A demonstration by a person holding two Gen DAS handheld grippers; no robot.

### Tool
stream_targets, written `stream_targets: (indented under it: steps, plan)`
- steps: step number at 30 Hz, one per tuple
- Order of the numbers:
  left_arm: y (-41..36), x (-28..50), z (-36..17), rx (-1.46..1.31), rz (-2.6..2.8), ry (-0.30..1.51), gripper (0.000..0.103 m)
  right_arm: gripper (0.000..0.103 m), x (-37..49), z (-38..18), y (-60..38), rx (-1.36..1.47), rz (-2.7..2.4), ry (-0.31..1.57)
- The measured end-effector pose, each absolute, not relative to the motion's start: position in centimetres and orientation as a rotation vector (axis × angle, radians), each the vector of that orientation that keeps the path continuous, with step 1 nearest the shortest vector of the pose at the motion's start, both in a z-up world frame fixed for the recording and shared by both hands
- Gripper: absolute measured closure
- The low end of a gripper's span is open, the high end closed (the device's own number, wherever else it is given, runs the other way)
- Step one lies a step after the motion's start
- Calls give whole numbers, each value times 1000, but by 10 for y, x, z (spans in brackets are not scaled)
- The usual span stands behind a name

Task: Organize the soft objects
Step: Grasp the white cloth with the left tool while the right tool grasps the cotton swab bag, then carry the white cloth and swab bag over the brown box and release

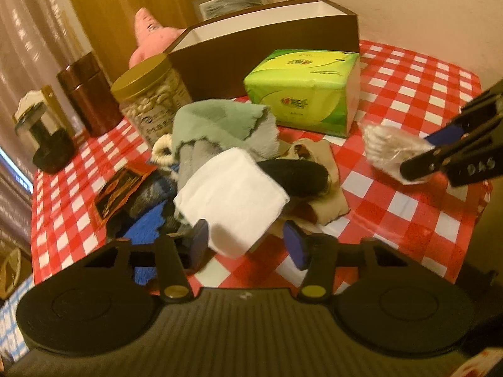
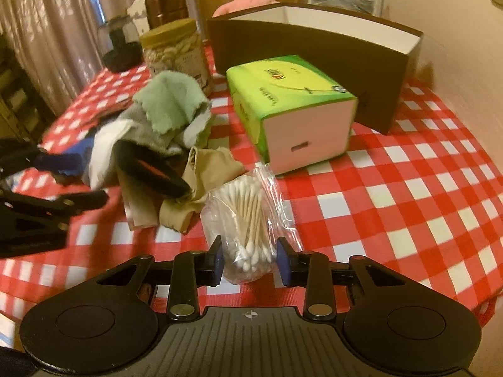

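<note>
A pile of soft things lies on the red-checked cloth: a white folded cloth (image 1: 232, 201), a green cloth (image 1: 220, 119) on grey ones, a black sock (image 1: 295, 176), a beige piece (image 1: 327, 207) and blue fabric (image 1: 147, 232). My left gripper (image 1: 248, 243) stands open around the white cloth's near corner; the left pad touches it, the right pad is apart. My right gripper (image 2: 250, 262) is shut on a clear bag of cotton swabs (image 2: 248, 213), pads pressed on both its sides. The bag rests on the table right of the pile.
A brown open box (image 2: 314, 47) with a white inside stands at the back, a green tissue pack (image 2: 283, 94) before it. A nut jar (image 1: 151, 100), a brown tin (image 1: 88, 94) and a dark glass jar (image 1: 44, 138) line the left. A pink plush (image 1: 151, 34) is behind the box.
</note>
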State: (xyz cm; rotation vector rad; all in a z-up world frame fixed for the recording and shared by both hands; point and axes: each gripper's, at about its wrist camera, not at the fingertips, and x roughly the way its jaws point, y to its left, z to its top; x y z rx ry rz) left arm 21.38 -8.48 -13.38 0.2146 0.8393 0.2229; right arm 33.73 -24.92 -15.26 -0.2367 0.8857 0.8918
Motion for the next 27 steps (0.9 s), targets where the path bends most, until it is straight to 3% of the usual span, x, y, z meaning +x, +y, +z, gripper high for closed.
stream_targets:
  steps: [1,3,5,8,27]
  plan:
    - [-86,215,-134,227,218,838,60,69,338,-150,-251,-229,886,890]
    - [-86,217,-135,246,212,840,78,69,338,-148,-254,-212,880,897]
    - [-84,216,-133,245,195,846,89,69,338,-146,-257,-198,870,904]
    - [-77,210,-125,228,175,831,99,69,339,-143,-261,-167,853,918]
    - [-15,211,-38,156,98,695,100,69,365,-105,-291,-15,690,913]
